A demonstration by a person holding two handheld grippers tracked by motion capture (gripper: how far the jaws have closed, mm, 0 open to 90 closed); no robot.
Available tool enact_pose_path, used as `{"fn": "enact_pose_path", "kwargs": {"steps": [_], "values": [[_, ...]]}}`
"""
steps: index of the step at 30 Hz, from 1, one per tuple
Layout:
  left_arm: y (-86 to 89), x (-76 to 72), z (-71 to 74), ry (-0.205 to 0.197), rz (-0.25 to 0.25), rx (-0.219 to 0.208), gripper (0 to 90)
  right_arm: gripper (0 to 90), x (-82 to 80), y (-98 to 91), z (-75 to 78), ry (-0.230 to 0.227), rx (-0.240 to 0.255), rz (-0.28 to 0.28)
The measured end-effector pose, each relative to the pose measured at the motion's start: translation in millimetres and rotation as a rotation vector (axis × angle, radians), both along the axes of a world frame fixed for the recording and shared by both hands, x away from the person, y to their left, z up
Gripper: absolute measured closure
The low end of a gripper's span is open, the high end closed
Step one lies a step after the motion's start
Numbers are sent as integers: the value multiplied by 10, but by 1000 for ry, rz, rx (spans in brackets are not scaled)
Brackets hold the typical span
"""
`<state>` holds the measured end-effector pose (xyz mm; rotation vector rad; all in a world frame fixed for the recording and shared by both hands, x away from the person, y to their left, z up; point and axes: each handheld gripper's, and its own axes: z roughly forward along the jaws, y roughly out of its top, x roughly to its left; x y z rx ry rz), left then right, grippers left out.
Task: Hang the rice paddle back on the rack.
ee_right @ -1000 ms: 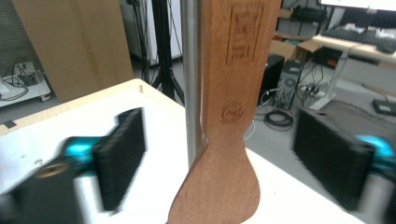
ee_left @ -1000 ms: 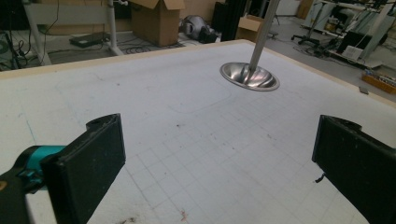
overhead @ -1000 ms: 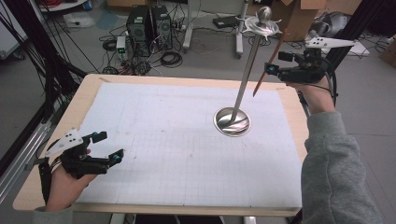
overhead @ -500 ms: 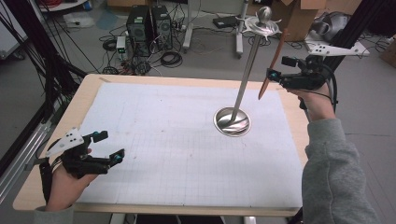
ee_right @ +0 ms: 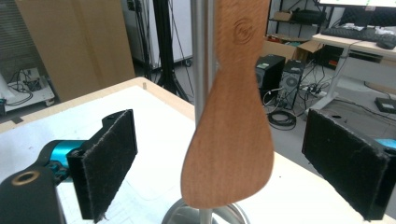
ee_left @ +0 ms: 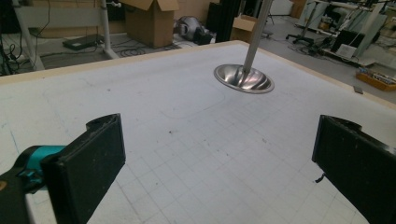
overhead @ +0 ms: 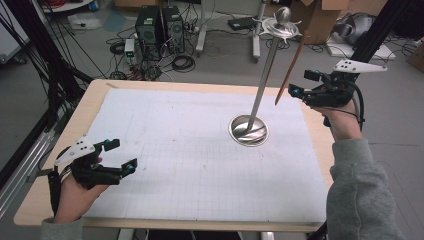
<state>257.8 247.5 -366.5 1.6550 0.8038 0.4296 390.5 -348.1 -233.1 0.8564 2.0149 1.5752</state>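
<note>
The wooden spatula (ee_right: 231,126) hangs blade-down from the top of the steel stand (overhead: 263,80), its handle caught on one of the hooks near the ball at the top, so it dangles free just beside the pole and clear of the table (overhead: 60,150). My right gripper (ee_right: 219,163) has its jaws spread wide on either side of the blade, the pads not touching the wood; they have just been opening, with the spatula between them. I judge this as either letting the spatula settle on its hook or lining up to take it. The stand's round base (ee_left: 243,78) sits on the white grid mat (overhead: 190,165), toward the far right. My left gripper (ee_left: 219,172) rests low near the front left corner, jaws apart and holding nothing, out of the way of the work
</note>
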Motion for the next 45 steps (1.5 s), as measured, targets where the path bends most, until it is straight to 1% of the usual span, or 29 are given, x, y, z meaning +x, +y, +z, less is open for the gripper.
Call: {"fn": "enact_pose_path", "kwargs": {"steps": [3,5,9,11,14,17,21,27,30,32,33,36,40,42,45], "values": [[-25,-4,18,-5,-8,-2,30,93,-53,-31,-48,4,-7,-8],[-43,-4,25,-11,-9,-3,30,93,-85,-59,-86,12,-3,-11],[-66,-2,40,-15,-17,-4,30,93,-157,-117,-160,5,7,-15],[-73,0,47,-19,-18,-5,30,93,-180,-151,-194,17,-3,-22],[-78,5,52,-20,-19,-3,30,93,-223,-199,-239,13,14,-24],[-86,13,49,-22,-16,-5,30,93,-267,-216,-291,12,20,-25],[-99,22,48,-22,-18,-4,30,93,-324,-196,-381,4,22,-23],[-126,33,41,-20,-24,-3,30,93,-417,-154,-533,1,42,-30],[-140,38,41,-20,-31,-5,30,93,-453,-134,-598,-3,36,-29],[-152,34,52,-22,-39,-25,30,93,-484,-122,-633,-9,34,-28],[-159,32,58,-25,-42,-24,30,93,-504,-116,-648,-6,33,-31],[-173,29,63,-28,-44,-21,30,93,-548,-98,-690,-19,28,-31],[-177,31,56,-27,-44,-17,30,93,-615,-68,-751,-20,21,-30],[-179,32,54,-27,-43,-14,30,93,-647,-47,-786,-16,11,-26],[-181,32,51,-25,-42,-16,30,93,-696,-17,-846,-3,13,-13]]}}
